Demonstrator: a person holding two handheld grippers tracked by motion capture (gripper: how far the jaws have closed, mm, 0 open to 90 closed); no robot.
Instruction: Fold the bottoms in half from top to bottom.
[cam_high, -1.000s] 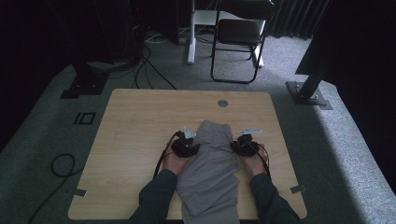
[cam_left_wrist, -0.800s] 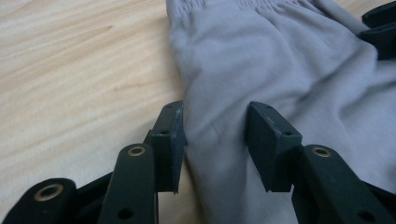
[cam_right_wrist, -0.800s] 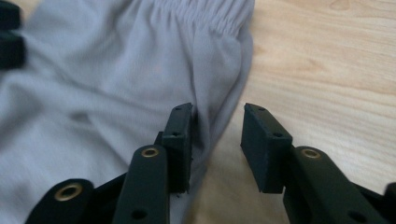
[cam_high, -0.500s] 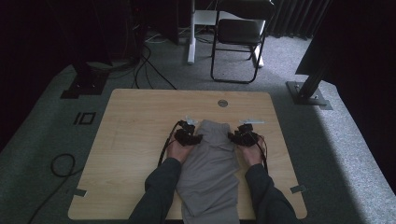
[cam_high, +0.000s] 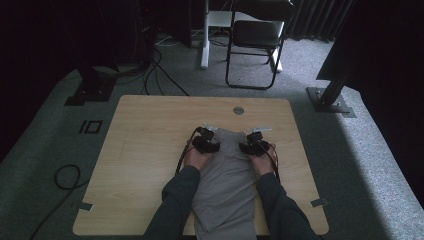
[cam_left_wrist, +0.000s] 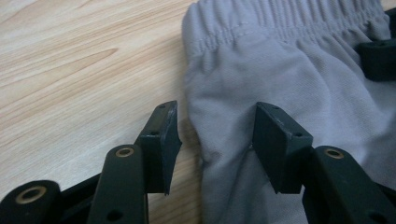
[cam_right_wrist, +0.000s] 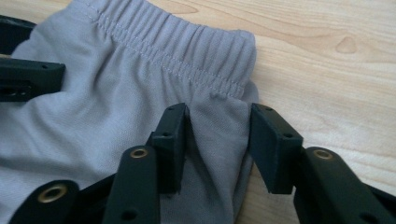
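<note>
Now I am holding my two grippers at the far end of the grey pants (cam_high: 225, 175), one on each side. The pants are lying flat in the middle of the wooden table (cam_high: 150, 130), with the stretchy waistband (cam_right_wrist: 187, 51) at the far end and the legs running back toward me, between my arms.

My left gripper (cam_high: 210, 144) is sitting at the left edge of the pants, just below the waistband. Its jaws have just been opening, and they are standing apart now. In the left gripper view, one jaw is over the bare wood and the other is resting on the cloth, with the edge of the pants between them. The jaws are not squeezing the cloth.

My right gripper (cam_high: 252, 145) is sitting at the right edge, also just below the waistband. Its jaws have just been opening too. In the right gripper view, a soft fold of grey cloth is standing up between the two jaws. One jaw is touching the fold, and the other is just beside it with a small gap, so the jaws are not pinching it.
</note>
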